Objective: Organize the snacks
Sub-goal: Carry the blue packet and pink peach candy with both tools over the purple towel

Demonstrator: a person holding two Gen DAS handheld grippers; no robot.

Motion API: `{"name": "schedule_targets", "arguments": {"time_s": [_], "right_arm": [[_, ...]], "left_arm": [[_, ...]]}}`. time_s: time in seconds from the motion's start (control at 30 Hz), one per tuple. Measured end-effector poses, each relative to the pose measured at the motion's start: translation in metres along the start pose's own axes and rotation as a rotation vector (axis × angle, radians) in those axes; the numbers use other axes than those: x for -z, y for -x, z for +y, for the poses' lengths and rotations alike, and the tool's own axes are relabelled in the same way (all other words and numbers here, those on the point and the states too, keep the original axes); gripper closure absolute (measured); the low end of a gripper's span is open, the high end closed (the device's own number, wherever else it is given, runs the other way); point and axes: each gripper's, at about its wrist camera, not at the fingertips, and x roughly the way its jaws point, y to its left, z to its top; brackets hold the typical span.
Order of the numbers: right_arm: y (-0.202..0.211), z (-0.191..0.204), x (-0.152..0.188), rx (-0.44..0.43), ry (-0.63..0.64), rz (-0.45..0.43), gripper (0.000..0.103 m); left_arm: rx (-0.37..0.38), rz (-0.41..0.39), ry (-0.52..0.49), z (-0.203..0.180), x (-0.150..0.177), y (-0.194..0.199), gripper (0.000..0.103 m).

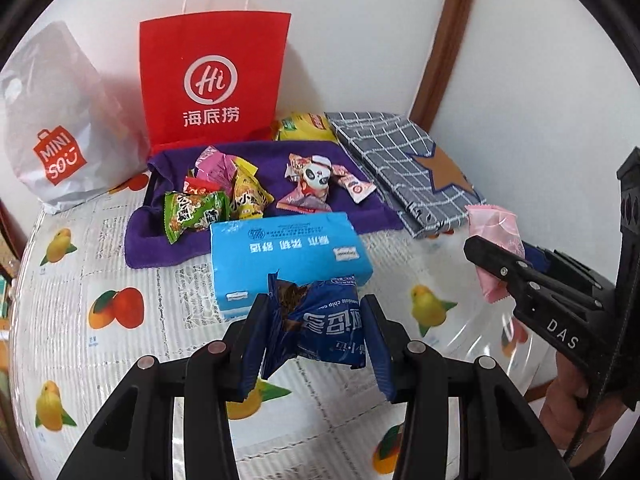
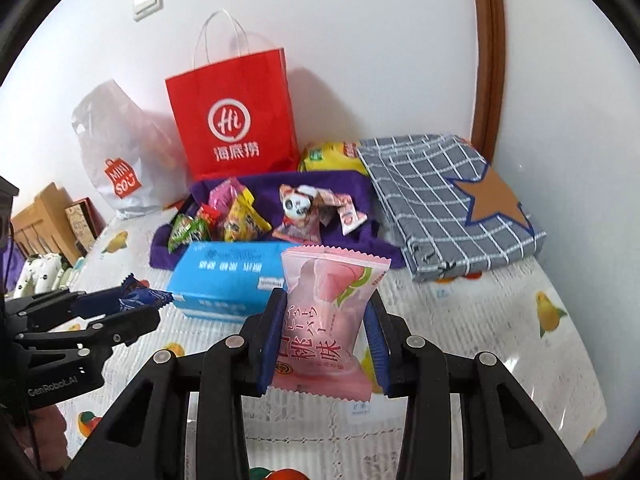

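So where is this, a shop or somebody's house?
Probably a house. A table with a fruit-print cover stands against a wall with a light switch, and shopping bags, loose snacks and a folded cloth sit on it.

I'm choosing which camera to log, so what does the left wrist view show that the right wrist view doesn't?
Only the left wrist view shows the printed face of the dark blue cookie packet held in the left gripper.

Only the right wrist view shows the wall switch, the boxes beyond the table's left edge and the front of the pink peach snack held in the right gripper.

Both show the red bag, the blue tissue box and the purple cloth.
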Motion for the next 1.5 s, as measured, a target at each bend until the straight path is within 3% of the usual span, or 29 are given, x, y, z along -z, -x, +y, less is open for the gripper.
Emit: {"name": "schedule_targets", "arguments": {"time_s": [0.2, 0.43, 0.9, 1.5], "right_arm": [[0.009, -0.010, -0.007, -0.049, 0.018, -0.001, 0.064], [0.006, -0.018, -0.019, -0.083, 0.038, 0.018, 0.064], [-0.026, 0.012, -0.055, -0.103, 0.072, 0.007, 0.064], [-0.079, 0.024, -0.117, -0.100, 0.099, -0.019, 0.064]], "left_arm": [[0.007, -0.016, 0.091, -0.002, -0.009, 0.005, 0.060], [-0.039, -0.054, 0.144, 0.006, -0.021, 0.019, 0.060], [-0.086, -0.068, 0.135, 0.039, -0.052, 0.013, 0.060], [-0.130, -0.063, 0.160, 0.086, -0.098, -0.025, 0.060]]}}
